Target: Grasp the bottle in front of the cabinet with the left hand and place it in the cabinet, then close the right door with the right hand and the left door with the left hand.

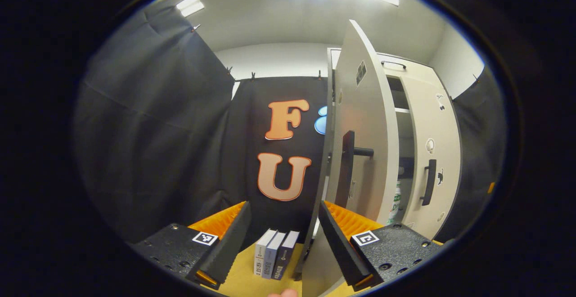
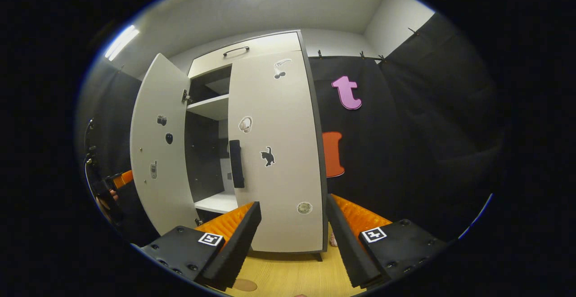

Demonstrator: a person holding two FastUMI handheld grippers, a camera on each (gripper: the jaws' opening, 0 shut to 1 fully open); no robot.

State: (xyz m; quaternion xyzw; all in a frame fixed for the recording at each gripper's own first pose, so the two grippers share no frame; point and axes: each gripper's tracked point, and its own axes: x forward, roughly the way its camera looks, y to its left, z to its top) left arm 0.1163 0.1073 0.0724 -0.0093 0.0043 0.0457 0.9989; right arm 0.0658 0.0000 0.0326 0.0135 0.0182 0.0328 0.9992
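Left gripper (image 1: 284,243): jaws spread, nothing between them; near the edge of the left door (image 1: 360,144), which stands open.
Right gripper (image 2: 292,238): jaws spread, nothing held; facing the front of the right door (image 2: 274,153).
Cabinet (image 2: 245,51): right door shut or nearly so; left door swung outward, leaving a gap onto the shelves (image 2: 209,105).
Bottle (image 1: 395,207): inside the cabinet, upright, seen through the gap between the doors in the left gripper view.
Door handles: dark bar handle (image 1: 429,182) on the right door; dark handle (image 1: 347,166) on the left door.
Books (image 1: 274,254): three standing on the table (image 2: 288,274), left of the cabinet.
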